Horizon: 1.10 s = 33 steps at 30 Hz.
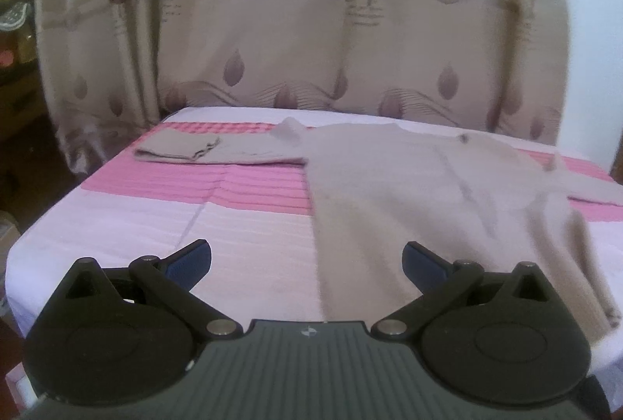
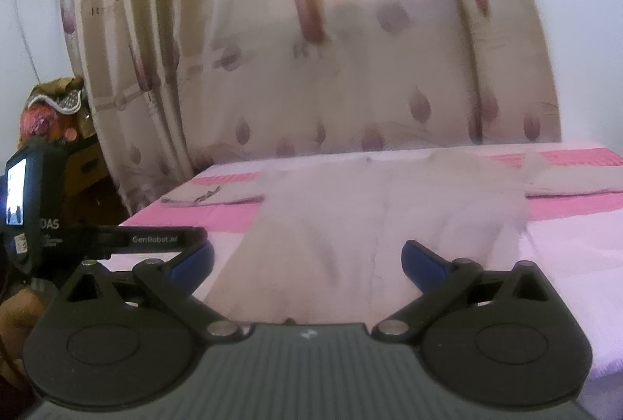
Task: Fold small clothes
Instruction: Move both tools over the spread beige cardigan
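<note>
A beige long-sleeved garment (image 1: 409, 194) lies spread on the pink and white bed, its body running toward me and one sleeve stretched to the far left, cuff folded (image 1: 175, 149). It also shows in the right wrist view (image 2: 350, 221). My left gripper (image 1: 307, 260) is open and empty, hovering over the garment's near left edge. My right gripper (image 2: 307, 260) is open and empty above the garment's lower hem. The left gripper's body (image 2: 43, 221) shows at the left of the right wrist view.
The bed (image 1: 117, 225) has a pink striped band across it. A patterned curtain (image 1: 292, 42) hangs behind the bed. Cluttered shelves (image 2: 58, 116) stand at the far left. A white wall (image 1: 584, 50) is at the right.
</note>
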Available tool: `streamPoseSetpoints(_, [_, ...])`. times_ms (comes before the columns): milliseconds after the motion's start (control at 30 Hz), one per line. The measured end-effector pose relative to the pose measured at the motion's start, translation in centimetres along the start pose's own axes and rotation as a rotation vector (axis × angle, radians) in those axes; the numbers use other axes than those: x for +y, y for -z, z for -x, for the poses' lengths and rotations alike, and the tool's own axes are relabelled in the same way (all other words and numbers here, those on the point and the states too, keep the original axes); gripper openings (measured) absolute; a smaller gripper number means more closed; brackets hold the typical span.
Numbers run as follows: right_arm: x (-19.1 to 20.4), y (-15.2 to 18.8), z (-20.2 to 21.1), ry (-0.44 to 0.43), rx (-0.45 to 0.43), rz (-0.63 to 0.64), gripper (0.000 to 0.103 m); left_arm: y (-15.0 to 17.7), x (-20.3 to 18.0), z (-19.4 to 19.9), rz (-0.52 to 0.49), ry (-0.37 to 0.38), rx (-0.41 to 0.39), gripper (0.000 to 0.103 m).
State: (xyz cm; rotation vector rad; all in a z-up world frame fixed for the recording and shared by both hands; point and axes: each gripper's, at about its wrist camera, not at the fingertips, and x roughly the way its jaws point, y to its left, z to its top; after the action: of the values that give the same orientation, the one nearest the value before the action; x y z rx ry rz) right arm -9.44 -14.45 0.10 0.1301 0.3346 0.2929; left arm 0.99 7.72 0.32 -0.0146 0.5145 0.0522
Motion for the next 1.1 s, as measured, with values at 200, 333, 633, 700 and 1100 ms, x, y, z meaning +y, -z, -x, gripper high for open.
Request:
streamPoseSetpoints(200, [0.4, -0.9, -2.6, -0.023, 0.032, 0.02, 0.103, -0.5, 1.7, -3.4, 0.03, -0.059, 0.045, 0.103])
streamPoseSetpoints(333, [0.4, -1.3, -4.5, -0.034, 0.059, 0.021, 0.103, -1.2, 2.5, -5.6, 0.044, -0.096, 0.077, 0.103])
streamPoseSetpoints(633, [-0.5, -1.7, -7.6, -0.038, 0.1, -0.012, 0.103, -2.2, 3.0, -8.6, 0.064, -0.14, 0.115, 0.103])
streamPoseSetpoints(700, [-0.7, -1.8, -8.2, -0.037, 0.108, -0.022, 0.103, -2.3, 2.8, -8.9, 0.062, -0.14, 0.117, 0.103])
streamPoseSetpoints(1100, [-1.3, -1.0, -8.9, -0.023, 0.139, -0.051, 0.103, -2.7, 0.6, -9.5, 0.0, -0.097, 0.08, 0.103])
